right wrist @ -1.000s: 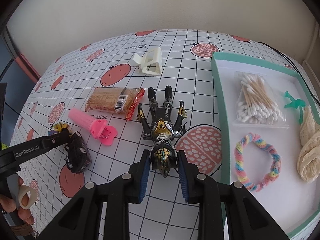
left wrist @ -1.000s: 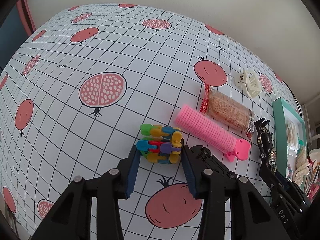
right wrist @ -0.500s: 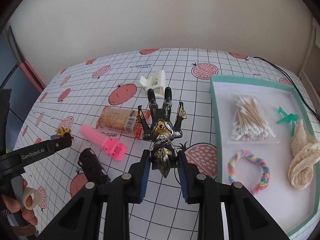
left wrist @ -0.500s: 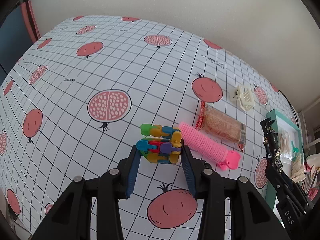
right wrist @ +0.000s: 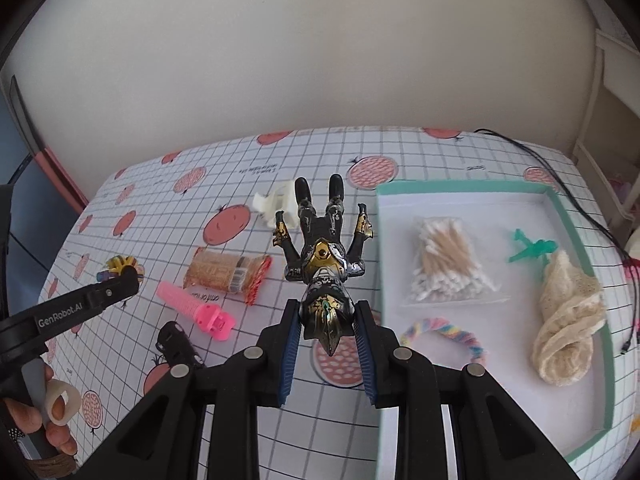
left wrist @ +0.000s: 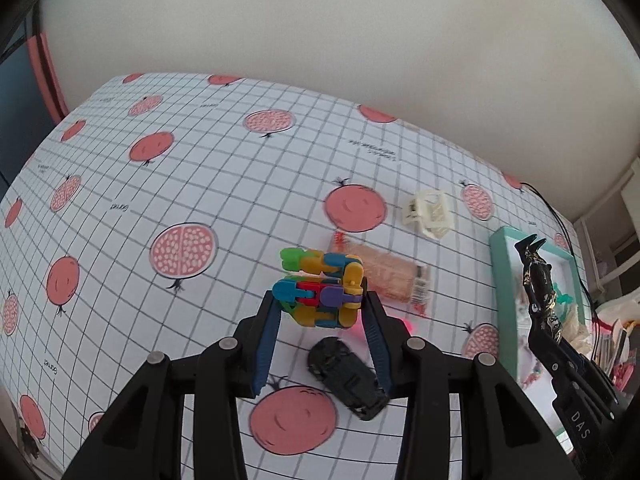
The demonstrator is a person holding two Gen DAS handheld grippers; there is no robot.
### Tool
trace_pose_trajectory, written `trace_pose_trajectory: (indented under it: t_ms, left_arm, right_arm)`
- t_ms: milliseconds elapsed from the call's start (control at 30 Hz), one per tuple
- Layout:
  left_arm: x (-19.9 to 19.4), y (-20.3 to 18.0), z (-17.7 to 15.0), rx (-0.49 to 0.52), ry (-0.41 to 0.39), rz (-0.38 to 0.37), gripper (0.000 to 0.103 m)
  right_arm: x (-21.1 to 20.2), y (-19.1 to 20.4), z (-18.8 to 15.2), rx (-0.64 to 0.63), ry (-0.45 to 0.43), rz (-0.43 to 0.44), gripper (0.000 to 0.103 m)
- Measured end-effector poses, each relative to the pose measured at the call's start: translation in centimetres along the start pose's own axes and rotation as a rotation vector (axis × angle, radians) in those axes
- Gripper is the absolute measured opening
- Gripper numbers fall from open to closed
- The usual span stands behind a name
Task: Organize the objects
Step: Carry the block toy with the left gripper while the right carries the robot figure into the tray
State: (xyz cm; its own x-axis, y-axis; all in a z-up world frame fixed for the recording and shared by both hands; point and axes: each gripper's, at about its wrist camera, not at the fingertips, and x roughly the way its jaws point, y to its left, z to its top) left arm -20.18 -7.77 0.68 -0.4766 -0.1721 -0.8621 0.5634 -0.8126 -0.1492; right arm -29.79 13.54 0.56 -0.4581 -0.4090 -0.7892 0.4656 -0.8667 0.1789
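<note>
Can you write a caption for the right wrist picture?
Right gripper lifts a black-and-gold toy figure beside the teal tray.

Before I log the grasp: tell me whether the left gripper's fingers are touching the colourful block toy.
Touching. In the left wrist view both blue fingers press against the sides of the colourful block toy, which hangs clear above the tablecloth.

White tablecloth (left wrist: 224, 184) with black grid and red pomegranates; teal-rimmed tray (right wrist: 576, 216); black-gold figure (right wrist: 324, 256); multicoloured block toy (left wrist: 320, 288); pink roller (right wrist: 192, 306).
</note>
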Motion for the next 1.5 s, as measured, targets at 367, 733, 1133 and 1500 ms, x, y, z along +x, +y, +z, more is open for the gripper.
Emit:
trace_pose_trajectory:
  t_ms: [367, 733, 1133, 1500]
  left_arm:
    - [-1.5, -7.5, -0.4, 0.141, -0.036, -0.06, 0.043]
    - [-2.5, -15.1, -1.9, 0.284, -0.054, -0.136, 0.043]
    - [-2.2, -21.6, -4.4, 0.412, -0.018, -0.205, 0.043]
    - [1.3, -23.3, -7.0, 0.461, 0.094, -0.194, 0.043]
  right_arm:
    - [-3.2, -6.1, 1.1, 0.081, -0.066, -0.063, 0.029]
    - [-5.9, -11.7, 1.8, 0.142, -0.116, -0.126, 0.029]
    - [-7.4, -15.1, 1.5, 0.182, -0.109, -0.147, 0.029]
    - [-3.4, -15.7, -0.2, 0.178, 0.026, -0.125, 0.029]
